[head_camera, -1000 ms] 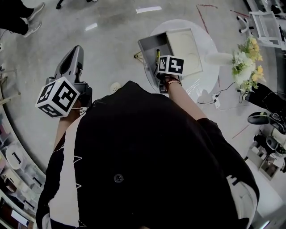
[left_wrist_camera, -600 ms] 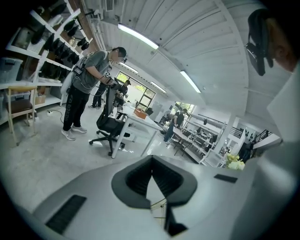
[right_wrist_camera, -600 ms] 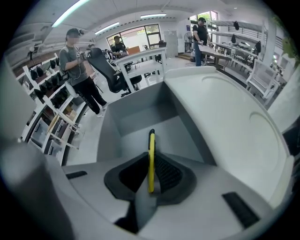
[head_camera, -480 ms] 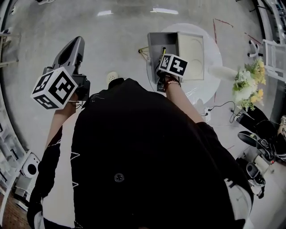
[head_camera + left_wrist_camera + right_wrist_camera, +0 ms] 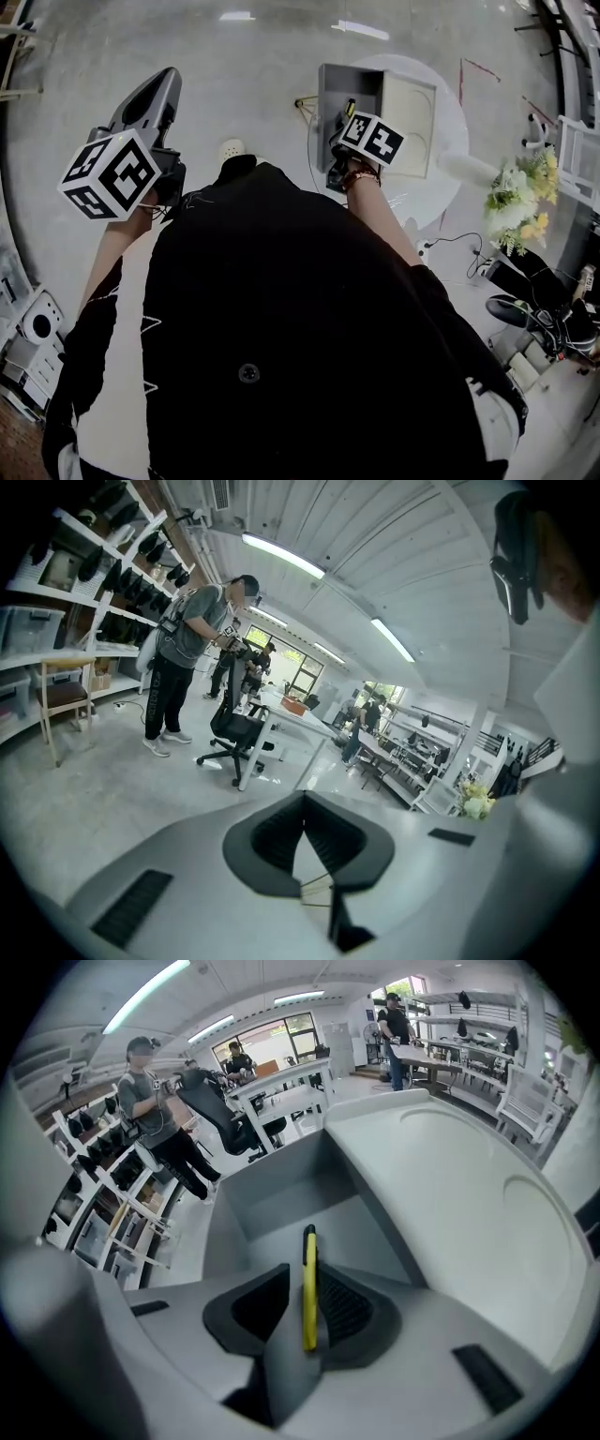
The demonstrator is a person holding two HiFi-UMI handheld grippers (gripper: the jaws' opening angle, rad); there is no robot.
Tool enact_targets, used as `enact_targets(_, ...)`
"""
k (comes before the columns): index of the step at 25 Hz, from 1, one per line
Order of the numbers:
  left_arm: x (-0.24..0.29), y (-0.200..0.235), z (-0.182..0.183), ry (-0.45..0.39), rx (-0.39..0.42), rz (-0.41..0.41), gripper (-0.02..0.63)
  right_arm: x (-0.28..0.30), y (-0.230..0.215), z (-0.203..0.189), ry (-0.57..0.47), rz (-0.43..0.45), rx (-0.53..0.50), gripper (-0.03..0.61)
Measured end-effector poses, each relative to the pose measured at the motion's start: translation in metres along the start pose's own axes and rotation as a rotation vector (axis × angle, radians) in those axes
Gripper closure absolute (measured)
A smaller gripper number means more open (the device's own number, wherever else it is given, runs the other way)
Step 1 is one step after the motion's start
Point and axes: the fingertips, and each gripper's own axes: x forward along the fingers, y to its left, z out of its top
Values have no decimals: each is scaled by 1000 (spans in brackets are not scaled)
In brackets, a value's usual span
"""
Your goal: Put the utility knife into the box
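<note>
A yellow-and-black utility knife (image 5: 308, 1283) stands on edge between the jaws of my right gripper (image 5: 302, 1269), pointing down into the open grey box (image 5: 281, 1213). These jaws have just been opening. The knife leans on the right pad and a gap shows at the left pad. In the head view the right gripper (image 5: 345, 117) hovers over the box (image 5: 330, 89), with the knife tip (image 5: 350, 108) sticking out. My left gripper (image 5: 161, 86) is held out over the floor, far left of the box. Its jaws meet with nothing between them (image 5: 302, 799).
The box sits on a round white table (image 5: 450, 127), its pale lid (image 5: 408, 108) folded open to the right. Flowers (image 5: 516, 192) and cables lie beyond the table. In the left gripper view, people, an office chair (image 5: 230, 733), desks and shelves (image 5: 56, 621) fill the room.
The head view has swung, so table and box sit slightly higher and further right. The left gripper has shifted a little upward in the view. The right gripper stays over the box.
</note>
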Motion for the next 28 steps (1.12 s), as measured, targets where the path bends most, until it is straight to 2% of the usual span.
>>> enact_targets(4,-3,-3,-5,10,-7,8,603,-2,1,3,-15,33,16,469)
enact_targets(19,-3,-11,-19,43,11,20,603,-4,7,7,-48,62,14,469)
enact_targets(28,-1,-22,-33,101,39,6,603,-9,12,11,-92,81,4,469)
